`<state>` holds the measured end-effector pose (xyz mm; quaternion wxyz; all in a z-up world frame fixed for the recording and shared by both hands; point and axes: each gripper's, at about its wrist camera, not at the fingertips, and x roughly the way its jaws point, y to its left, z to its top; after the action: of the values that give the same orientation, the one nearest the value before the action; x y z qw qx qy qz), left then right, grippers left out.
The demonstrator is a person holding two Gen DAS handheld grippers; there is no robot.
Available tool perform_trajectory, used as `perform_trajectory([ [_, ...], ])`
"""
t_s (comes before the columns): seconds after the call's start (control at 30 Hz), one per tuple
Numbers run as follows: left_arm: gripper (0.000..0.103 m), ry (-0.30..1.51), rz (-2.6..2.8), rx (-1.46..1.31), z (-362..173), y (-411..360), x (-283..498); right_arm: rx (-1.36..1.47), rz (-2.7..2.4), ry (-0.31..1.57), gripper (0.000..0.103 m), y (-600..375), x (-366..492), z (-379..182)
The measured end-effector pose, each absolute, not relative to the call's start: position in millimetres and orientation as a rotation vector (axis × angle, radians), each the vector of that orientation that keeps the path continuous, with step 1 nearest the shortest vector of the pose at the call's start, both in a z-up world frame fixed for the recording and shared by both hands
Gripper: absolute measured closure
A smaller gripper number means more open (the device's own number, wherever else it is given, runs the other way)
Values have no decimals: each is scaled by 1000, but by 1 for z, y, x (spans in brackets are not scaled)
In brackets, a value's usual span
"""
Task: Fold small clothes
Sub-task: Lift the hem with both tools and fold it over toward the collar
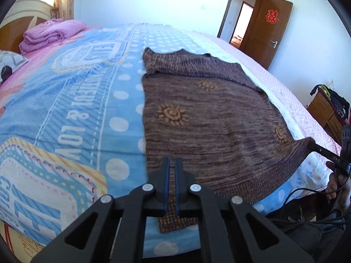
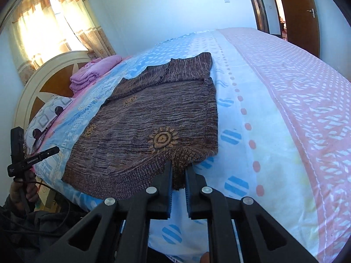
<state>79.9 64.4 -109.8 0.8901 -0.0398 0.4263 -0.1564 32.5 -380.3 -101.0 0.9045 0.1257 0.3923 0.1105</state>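
Note:
A brown knit sweater with orange sun motifs lies flat on the bed, its sleeves folded across the top, ribbed hem toward me. My left gripper is shut on the hem at its left corner, and ribbed fabric shows beneath the pads. The right gripper is shut on the hem at the other corner, with a bunch of knit between its blue pads and that corner lifted a little. In the left wrist view the right gripper pinches the raised corner. In the right wrist view the left gripper sits by the edge of the sweater.
The bed has a blue, white and pink patterned cover. A folded pink quilt and a pillow lie by the headboard. A brown door stands open behind. A wooden cabinet stands beside the bed. Cables hang below the hands.

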Motion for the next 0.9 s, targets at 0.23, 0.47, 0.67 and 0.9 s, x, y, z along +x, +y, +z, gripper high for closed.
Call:
perform_trajectory([
  [0.23,91,957,-260,-128,-116,86,78,256,217,802,94,-384,29,-100],
  [0.47,40,1086,-251,-141,-152,72,69,235,227,803,94,-379,26,-102],
  [0.67,95,1065,-293,-30,-155,45,60,252,226,809,94,-381,27,-106],
  [0.9,96,979,-302,-71,-130,60,61,262,233,791,94,-383,26,-101],
])
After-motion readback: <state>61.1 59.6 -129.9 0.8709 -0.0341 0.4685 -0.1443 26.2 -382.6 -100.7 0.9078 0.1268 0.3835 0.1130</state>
